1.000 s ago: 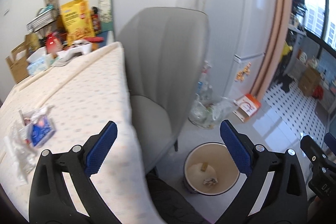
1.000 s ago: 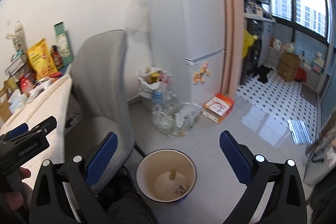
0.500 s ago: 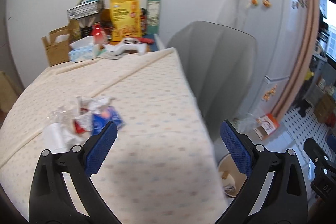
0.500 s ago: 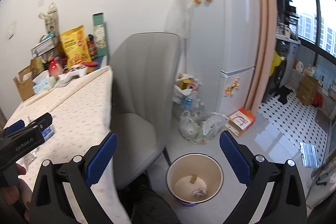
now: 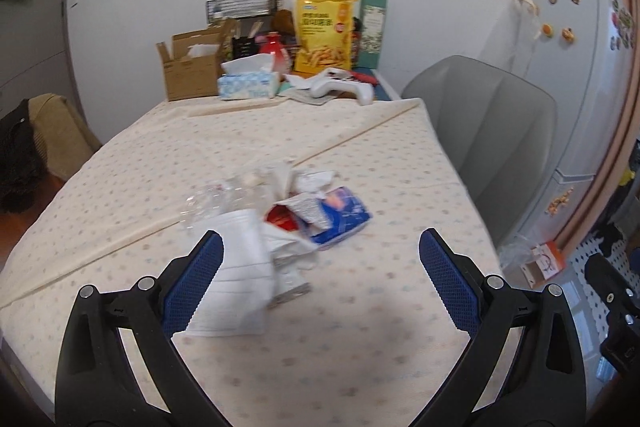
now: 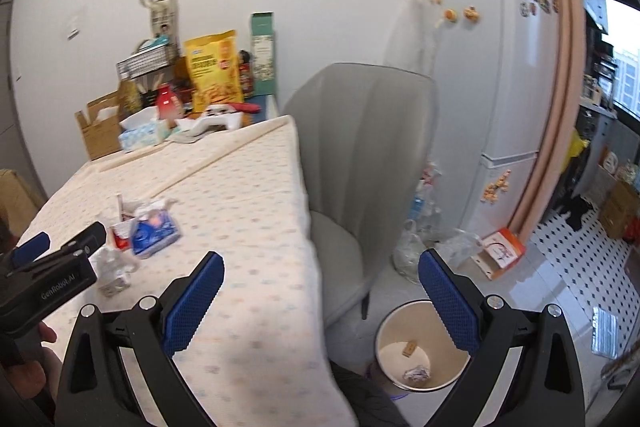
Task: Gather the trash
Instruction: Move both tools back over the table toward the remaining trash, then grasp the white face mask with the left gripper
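Two grippers, both spread apart, empty | left gripper [image 5: 320, 275] over table [image 5: 360, 347], trash pile [image 5: 288, 219] just ahead: white paper, blue wrapper [image 5: 344, 215], clear plastic | right gripper [image 6: 320, 291] above table edge | bin [image 6: 420, 351] on floor beside grey chair [image 6: 360, 147]

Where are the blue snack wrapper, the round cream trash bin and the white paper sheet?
blue snack wrapper [image 5: 343, 217], left wrist view, its flat top face
round cream trash bin [image 6: 386, 327], right wrist view, rim's left edge
white paper sheet [image 5: 240, 283], left wrist view, sheet's middle
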The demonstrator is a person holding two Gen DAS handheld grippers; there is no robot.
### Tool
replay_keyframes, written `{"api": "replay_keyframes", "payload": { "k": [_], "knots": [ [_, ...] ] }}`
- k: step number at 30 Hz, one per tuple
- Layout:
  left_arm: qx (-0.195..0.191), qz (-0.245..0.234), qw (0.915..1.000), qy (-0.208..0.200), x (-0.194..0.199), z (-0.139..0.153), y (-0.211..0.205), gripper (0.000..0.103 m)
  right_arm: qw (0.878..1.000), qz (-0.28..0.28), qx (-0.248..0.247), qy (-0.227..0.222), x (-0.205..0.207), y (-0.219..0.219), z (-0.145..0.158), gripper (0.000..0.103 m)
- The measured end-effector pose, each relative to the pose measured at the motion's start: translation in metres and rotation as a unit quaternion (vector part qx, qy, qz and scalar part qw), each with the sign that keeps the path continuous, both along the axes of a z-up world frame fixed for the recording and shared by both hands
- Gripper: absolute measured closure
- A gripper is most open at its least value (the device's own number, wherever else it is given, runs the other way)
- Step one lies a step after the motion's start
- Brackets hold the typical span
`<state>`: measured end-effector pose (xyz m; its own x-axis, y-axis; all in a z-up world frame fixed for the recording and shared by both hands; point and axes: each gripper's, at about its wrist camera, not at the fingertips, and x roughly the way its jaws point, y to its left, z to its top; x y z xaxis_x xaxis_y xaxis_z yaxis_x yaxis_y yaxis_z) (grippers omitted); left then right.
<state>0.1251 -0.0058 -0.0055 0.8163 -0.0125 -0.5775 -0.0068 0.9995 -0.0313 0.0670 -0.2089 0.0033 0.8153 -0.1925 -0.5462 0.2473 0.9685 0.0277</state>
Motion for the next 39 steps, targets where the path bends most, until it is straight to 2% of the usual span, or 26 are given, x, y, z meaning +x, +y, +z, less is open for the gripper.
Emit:
{"api": "replay_keyframes", "payload": {
  "k": [5,12,16,22,26,31,33,34,35,37,39],
  "knots": [
    [-0.008,0.029,0.9995,0.011,-0.001,-0.009,0.038,0.006,1.0,0.019,-0.004,0.006,0.007,0.024,-0.005,0.008],
    [-0.019,0.037,0.9988,0.026,-0.004,-0.021,0.064,0.006,0.999,0.037,-0.019,0.019,0.014,0.051,-0.01,0.008],
    [-0.025,0.03,0.9984,0.04,-0.001,-0.029,0.068,0.006,0.998,0.044,-0.022,0.029,0.017,0.061,-0.016,0.008],
    [-0.009,0.025,0.9979,0.058,0.003,-0.045,0.059,0.007,0.998,0.045,-0.023,0.037,0.015,0.061,-0.025,0.008],
    [0.001,0.031,0.9966,0.076,0.008,-0.056,0.056,0.019,0.998,0.04,-0.021,0.041,0.014,0.055,-0.031,0.008],
    [0.02,0.031,0.995,0.093,0.014,-0.067,0.048,0.027,0.998,0.04,-0.017,0.049,0.016,0.053,-0.038,0.008],
    [0.026,0.033,0.994,0.101,0.017,-0.071,0.046,0.035,0.998,0.042,-0.016,0.05,0.017,0.053,-0.04,0.008],
    [0.025,0.035,0.9934,0.106,0.019,-0.073,0.048,0.047,0.998,0.043,-0.016,0.051,0.018,0.054,-0.041,0.008],
    [0.019,0.038,0.9929,0.111,0.021,-0.074,0.05,0.066,0.998,0.045,-0.016,0.051,0.019,0.055,-0.041,0.008],
    [0.005,0.043,0.9923,0.116,0.021,-0.075,0.057,0.09,0.997,0.053,-0.015,0.054,0.021,0.06,-0.043,0.008],
    [0.002,0.055,0.9938,0.097,0.013,-0.067,0.065,0.091,0.996,0.062,-0.016,0.054,0.024,0.066,-0.044,0.008]
  ]
}}
